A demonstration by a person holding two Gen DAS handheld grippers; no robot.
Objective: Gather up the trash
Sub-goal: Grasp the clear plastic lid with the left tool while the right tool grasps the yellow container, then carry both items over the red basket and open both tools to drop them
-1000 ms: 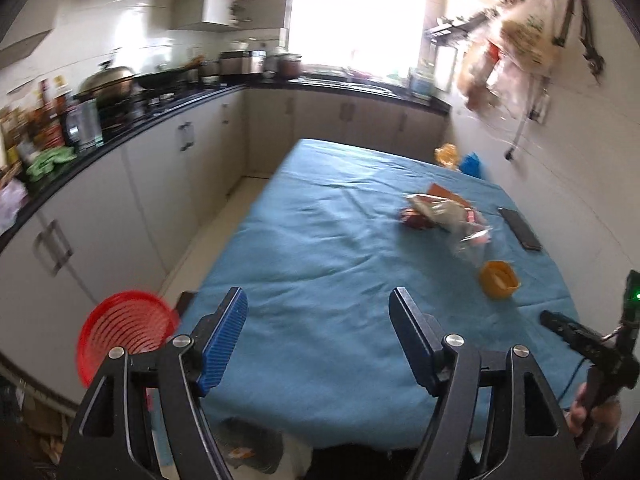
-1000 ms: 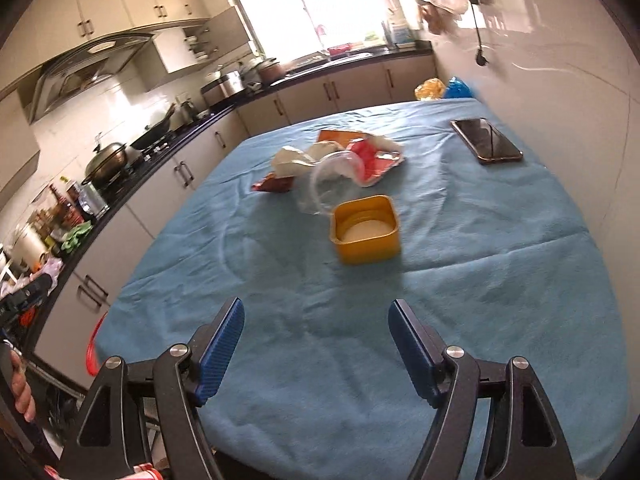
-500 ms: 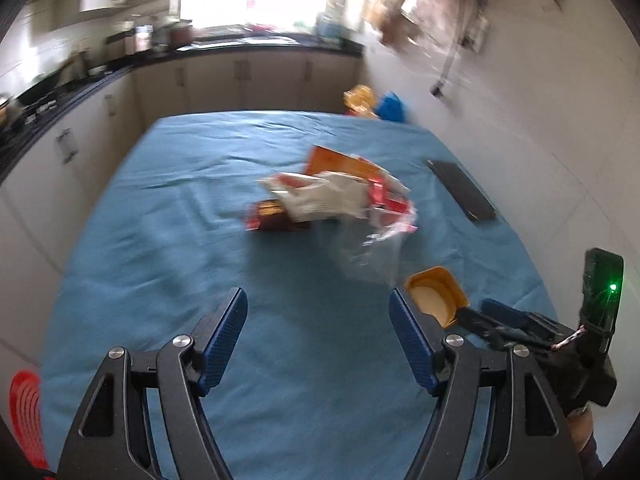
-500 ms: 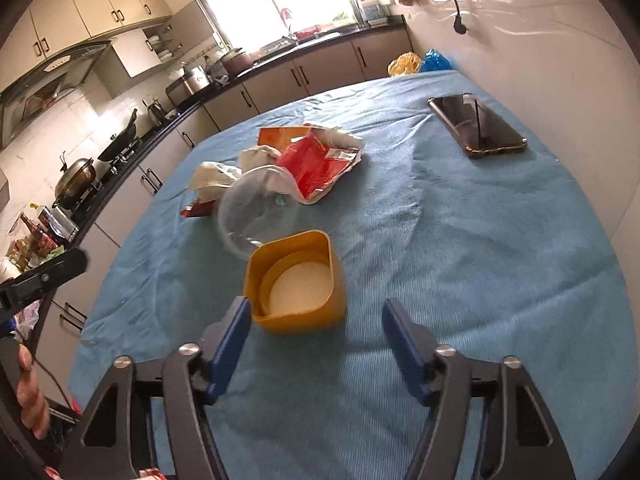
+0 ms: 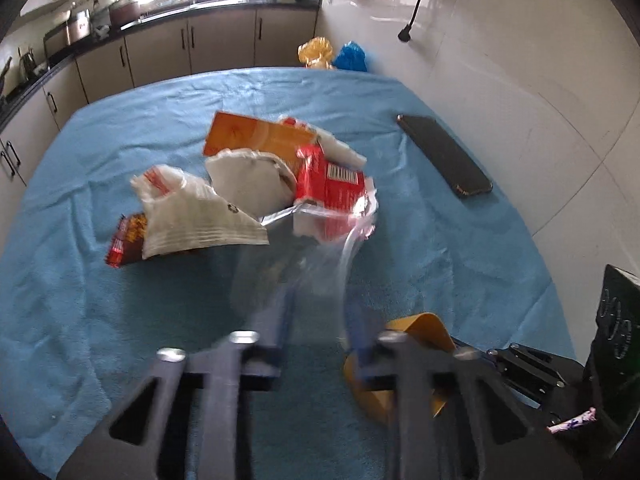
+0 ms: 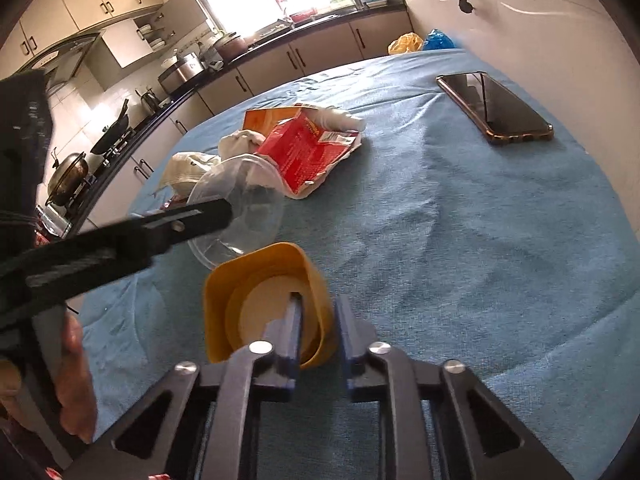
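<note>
Checking in on the trash run. The right tongs (image 6: 320, 304) were clamped shut on the yellow cup (image 6: 264, 280), a squarish soft-cornered plastic tub lying tipped on its side. One blue pad was inside it against the pale bottom, the other outside, and the thin wall was pinched between them.

The left tongs (image 5: 320, 296) were closing, with the clear plastic cup (image 5: 304, 256) between the jaws. It was a flimsy see-through thing lying on its side with its round rim towards the right tongs. The fingers were smeared with blur in their own camera, so I couldn't tell whether the pads were pressing on the cup yet. From the right camera, the dark tip sat at the cup's rim, with a hand (image 6: 76, 376) on the handle.

Just beyond the left tongs was the rest of the pile:
- a crinkled white paper bag (image 5: 192, 216)
- a crumpled white paper wad (image 5: 248, 184)
- a glossy red wrapper (image 5: 332, 184), torn open with a foil edge
- a flat orange carton (image 5: 248, 136) behind those
- a small red-and-orange packet (image 5: 124, 240) poking out from under the bag

Everything sat on a nubbly blue cloth (image 6: 460, 240) full of wrinkles. Far off to the right of both tongs lay a slim dark phone (image 6: 496, 108), shiny, in a tan-edged case.
</note>
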